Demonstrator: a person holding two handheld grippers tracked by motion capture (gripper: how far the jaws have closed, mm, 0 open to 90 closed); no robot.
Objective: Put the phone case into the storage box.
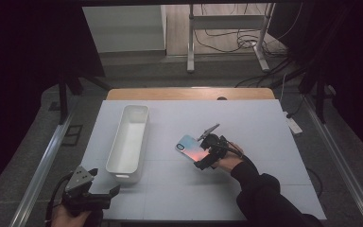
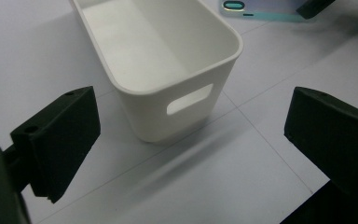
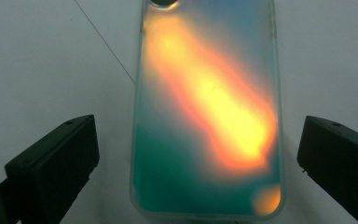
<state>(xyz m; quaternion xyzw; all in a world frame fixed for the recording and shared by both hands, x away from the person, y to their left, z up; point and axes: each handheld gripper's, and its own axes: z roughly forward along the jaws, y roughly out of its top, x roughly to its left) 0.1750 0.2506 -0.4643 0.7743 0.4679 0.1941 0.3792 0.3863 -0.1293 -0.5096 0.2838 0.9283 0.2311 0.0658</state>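
The right gripper [image 3: 198, 168], jaws wide open and holding nothing, hangs over the shiny orange-and-green phone case [image 3: 207, 112], whose long side runs straight ahead between them.

No readable text, label, brand, number or sign found: none on phone case [image 3: 205, 121], none on white bin [image 2: 158, 60], none on table sheet [image 1: 246, 189].

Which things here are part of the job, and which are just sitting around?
In the job:
- phone case, flat on the table between the open right gripper jaws
- white bin, empty, beside it
- left gripper, open, facing the bin

Lying about:
- cables on the floor behind
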